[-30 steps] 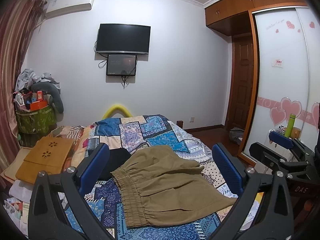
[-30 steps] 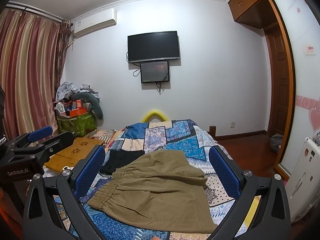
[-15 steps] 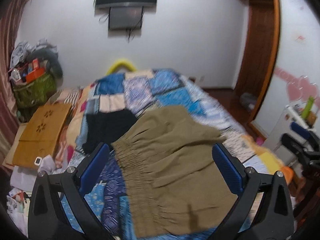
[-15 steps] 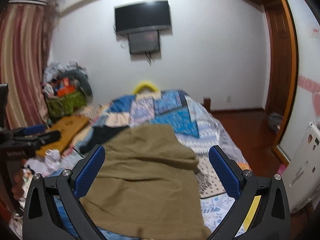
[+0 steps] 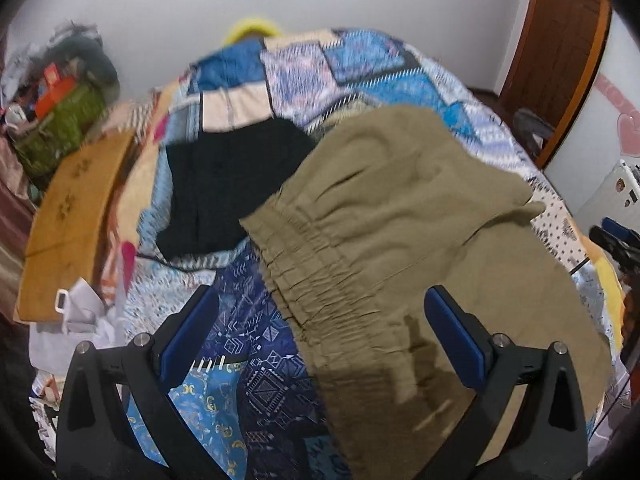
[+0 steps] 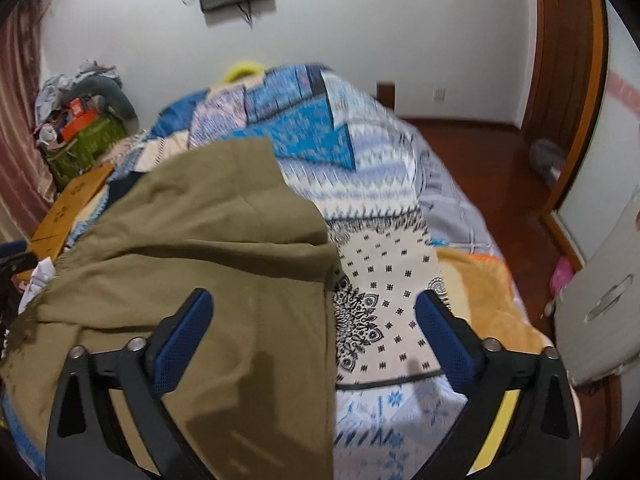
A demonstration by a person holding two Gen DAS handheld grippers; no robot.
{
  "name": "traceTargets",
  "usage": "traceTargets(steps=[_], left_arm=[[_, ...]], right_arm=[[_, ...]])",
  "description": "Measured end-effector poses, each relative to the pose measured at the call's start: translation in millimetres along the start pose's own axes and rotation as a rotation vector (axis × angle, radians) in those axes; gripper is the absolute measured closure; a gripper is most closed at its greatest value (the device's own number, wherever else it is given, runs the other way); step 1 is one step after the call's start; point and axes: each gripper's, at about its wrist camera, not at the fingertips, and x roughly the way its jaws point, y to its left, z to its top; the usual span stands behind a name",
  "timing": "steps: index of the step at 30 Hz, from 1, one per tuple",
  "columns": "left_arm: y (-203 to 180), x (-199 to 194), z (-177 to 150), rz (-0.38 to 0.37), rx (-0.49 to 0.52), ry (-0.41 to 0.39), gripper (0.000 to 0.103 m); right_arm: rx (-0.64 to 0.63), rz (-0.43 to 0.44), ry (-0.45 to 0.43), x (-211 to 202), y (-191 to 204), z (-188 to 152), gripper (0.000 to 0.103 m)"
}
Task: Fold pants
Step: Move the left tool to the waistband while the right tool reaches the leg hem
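Bed with patchwork quilt [image 5: 360, 68], the landmark for all that follows. Olive-khaki pants [image 5: 400, 216] lie spread on the quilt at the near end of the bed, elastic waistband [image 5: 320, 284] toward the bed's left side, legs running toward its right edge. Folded black garment [image 5: 228, 184] on the quilt, just beside the waistband on its far-left side. Wooden board [image 5: 76, 208] beside the bed's left edge; green basket [image 5: 60, 124] of clutter beyond it, near the wall. Left tool [image 5: 322, 328], jaws released and wide, above the waistband, pads clear of the cloth. Right tool [image 6: 314, 328], jaws wide but closing, above the pants' right edge where cloth meets quilt; nothing gripped.
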Motion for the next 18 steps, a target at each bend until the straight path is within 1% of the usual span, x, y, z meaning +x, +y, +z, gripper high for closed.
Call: traceTargets(steps=[2, 3, 5, 7, 9, 10, 12, 14, 16, 18], left_arm=[[4.3, 10.6, 0.9, -0.001, -0.003, 0.023, 0.002], [6.0, 16.6, 1.4, -0.004, 0.001, 0.038, 0.007], [6.0, 25.0, 1.7, -0.011, 0.003, 0.071, 0.013], [7.0, 35.9, 0.0, -0.038, -0.003, 0.113, 0.016], [7.1, 40.9, -1.2, -0.072, -0.01, 0.129, 0.021], [6.7, 42.5, -1.6, -0.091, -0.011, 0.132, 0.023], [5.7, 44.0, -2.3, -0.126, -0.015, 0.137, 0.034], [5.3, 44.1, -3.7, -0.153, -0.029, 0.135, 0.038], [4.2, 44.2, -4.3, -0.152, -0.022, 0.131, 0.04], [4.4, 44.4, -3.5, -0.139, -0.017, 0.129, 0.042]], right_arm=[[0.016, 0.037, 0.047, 17.3, -6.6, 4.1, 0.014], [0.023, 0.054, 0.065, 26.5, -7.5, 6.6, 0.018], [0.032, 0.083, 0.103, 48.8, -11.1, 12.9, 0.024], [0.032, 0.12, 0.144, 67.6, -12.0, 15.0, 0.031], [0.045, 0.145, 0.197, 87.2, -14.2, 16.1, 0.051], [0.063, 0.152, 0.232, 97.9, -15.4, 15.7, 0.053], [0.086, 0.179, 0.272, 113.2, -16.9, 16.2, 0.059], [0.101, 0.198, 0.279, 120.5, -18.4, 13.8, 0.059], [0.106, 0.211, 0.28, 123.2, -18.6, 12.1, 0.062], [0.095, 0.215, 0.283, 123.8, -17.6, 11.0, 0.074]])
